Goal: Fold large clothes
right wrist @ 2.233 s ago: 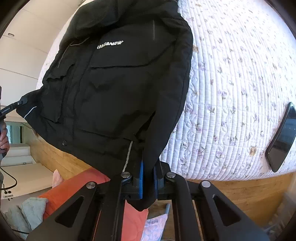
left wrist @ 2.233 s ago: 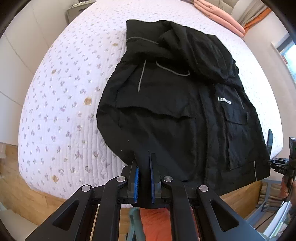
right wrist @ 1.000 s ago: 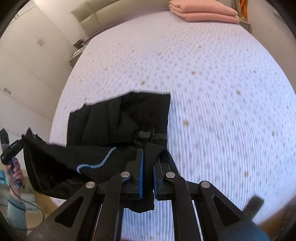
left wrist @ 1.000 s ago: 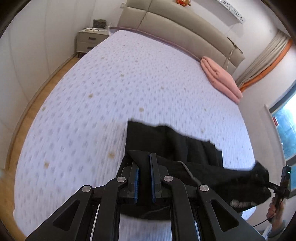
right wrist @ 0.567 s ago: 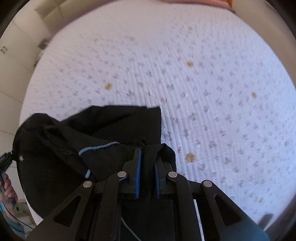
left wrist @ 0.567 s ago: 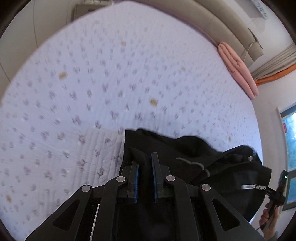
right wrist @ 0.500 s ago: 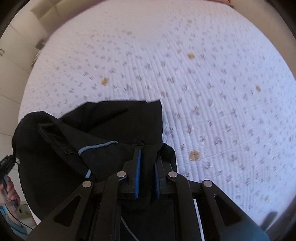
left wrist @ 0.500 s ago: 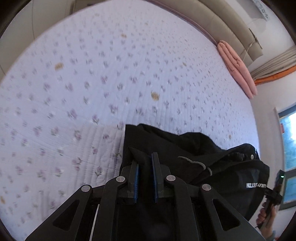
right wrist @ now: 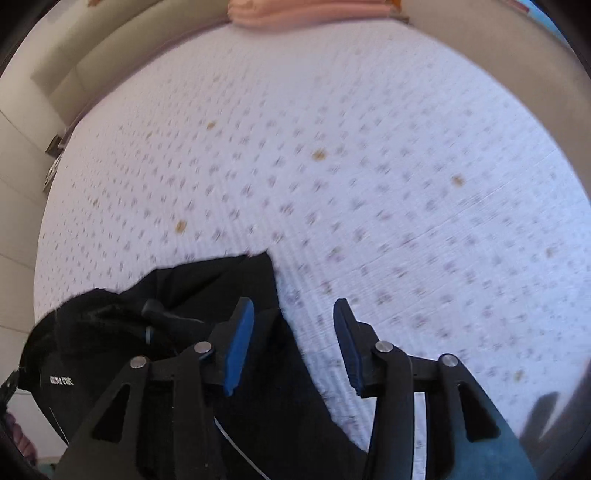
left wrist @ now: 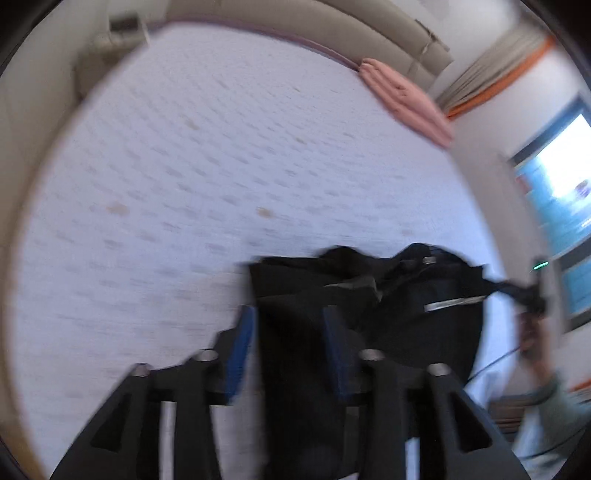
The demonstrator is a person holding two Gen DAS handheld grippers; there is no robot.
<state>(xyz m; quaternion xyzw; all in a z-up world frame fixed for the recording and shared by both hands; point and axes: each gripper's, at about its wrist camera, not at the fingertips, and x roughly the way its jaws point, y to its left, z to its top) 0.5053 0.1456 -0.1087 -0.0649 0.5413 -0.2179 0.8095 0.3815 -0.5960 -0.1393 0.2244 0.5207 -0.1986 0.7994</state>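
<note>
The black jacket [left wrist: 369,302] lies bunched on the near part of the floral bed quilt [left wrist: 184,166], folded over itself; it also shows in the right wrist view [right wrist: 184,295]. My left gripper [left wrist: 290,325] is open, its blue pads [left wrist: 242,336] spread wide, with jacket cloth lying between them. My right gripper [right wrist: 291,332] is open too; the jacket's edge lies by its left blue pad [right wrist: 238,339] and bare quilt [right wrist: 369,184] shows between the fingers. In the left wrist view the right gripper [left wrist: 535,295] appears at the jacket's far right corner. Both views are blurred.
A folded pink blanket [left wrist: 402,99] lies at the head of the bed, also in the right wrist view [right wrist: 314,11]. A beige headboard [left wrist: 295,33] and a nightstand [left wrist: 125,26] stand beyond. A dark phone [right wrist: 543,410] lies at the right bed edge. A window [left wrist: 561,195] is at right.
Both grippers have opened and let go of the jacket, which now rests folded on the bed. Both cameras have tilted up and pulled back a little.
</note>
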